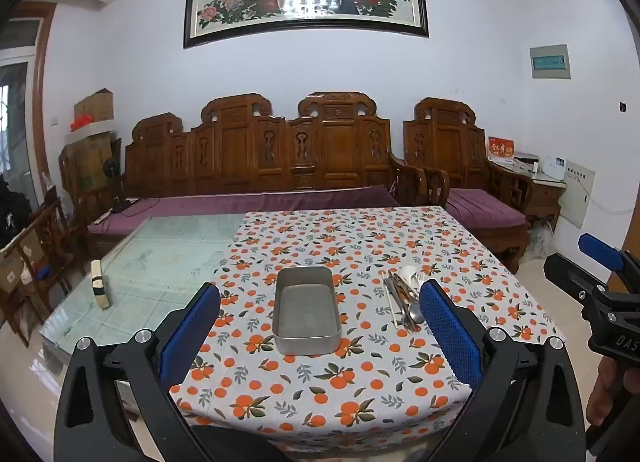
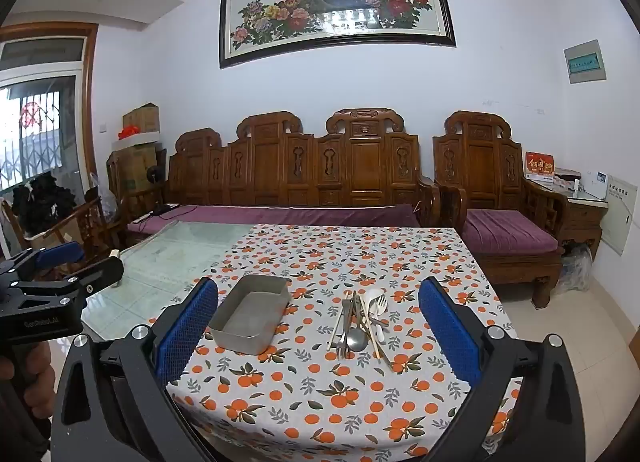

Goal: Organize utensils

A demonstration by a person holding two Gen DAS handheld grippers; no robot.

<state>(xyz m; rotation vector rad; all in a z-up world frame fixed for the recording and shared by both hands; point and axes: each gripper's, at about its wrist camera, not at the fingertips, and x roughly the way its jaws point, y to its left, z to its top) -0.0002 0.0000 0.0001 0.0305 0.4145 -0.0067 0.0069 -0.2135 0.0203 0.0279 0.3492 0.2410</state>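
An empty metal tray (image 1: 307, 310) sits on the orange-patterned tablecloth (image 1: 340, 382); it also shows in the right wrist view (image 2: 250, 314). A pile of utensils (image 2: 362, 322) lies to its right: metal spoon, forks, chopsticks and white plastic pieces. The pile also shows in the left wrist view (image 1: 402, 300). My left gripper (image 1: 320, 326) is open and empty, held back from the table's near edge, in line with the tray. My right gripper (image 2: 318, 326) is open and empty, in line with the pile. Each gripper shows at the edge of the other's view.
The left part of the table is bare glass (image 1: 160, 262) with a small wooden block (image 1: 99, 282) standing on it. A carved wooden sofa (image 1: 280, 166) with purple cushions stands behind the table. An armchair (image 2: 500, 202) stands at the right.
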